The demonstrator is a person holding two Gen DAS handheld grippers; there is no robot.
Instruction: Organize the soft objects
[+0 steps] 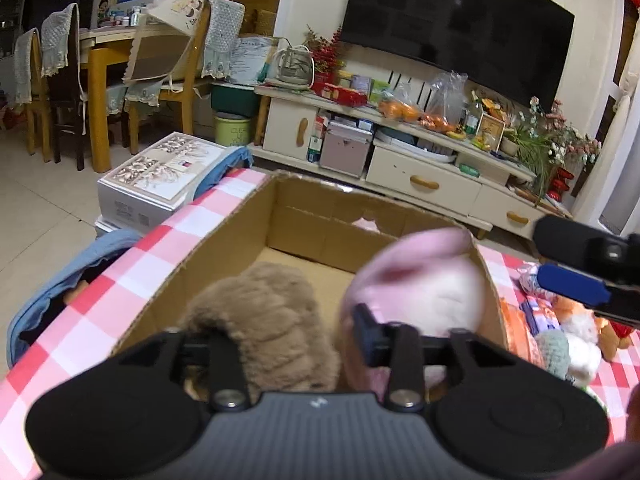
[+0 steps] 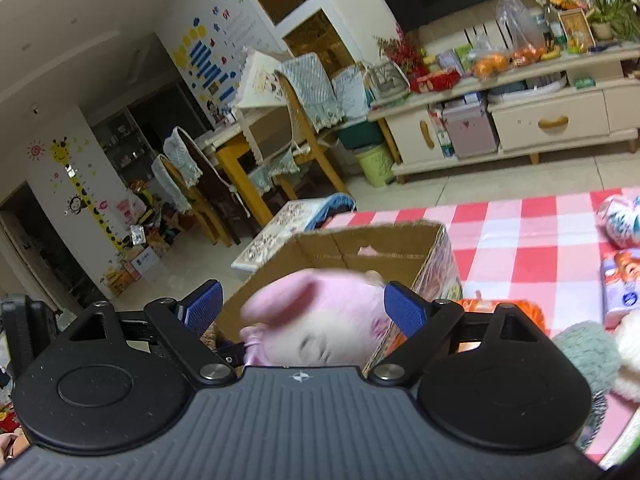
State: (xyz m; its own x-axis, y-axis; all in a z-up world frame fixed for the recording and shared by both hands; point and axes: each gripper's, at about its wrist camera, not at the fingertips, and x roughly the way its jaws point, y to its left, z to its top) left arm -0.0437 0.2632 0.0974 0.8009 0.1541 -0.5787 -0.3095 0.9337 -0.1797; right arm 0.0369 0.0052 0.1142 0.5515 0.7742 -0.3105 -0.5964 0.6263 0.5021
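Blurring over cardboard box (image 1: 304, 224), pink plush toy (image 1: 420, 280) with white face, both tools parted, ungripped.

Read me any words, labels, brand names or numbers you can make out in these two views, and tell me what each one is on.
No text can be read with confidence.
Green plastic bin by the cream TV cabinet: pale lettering, too blurred to read.
White flat box with a floral top: small print on its side, too small.
Purple and orange tissue pack on the checked cloth: printing blurred.
Wall stickers: no readable words.
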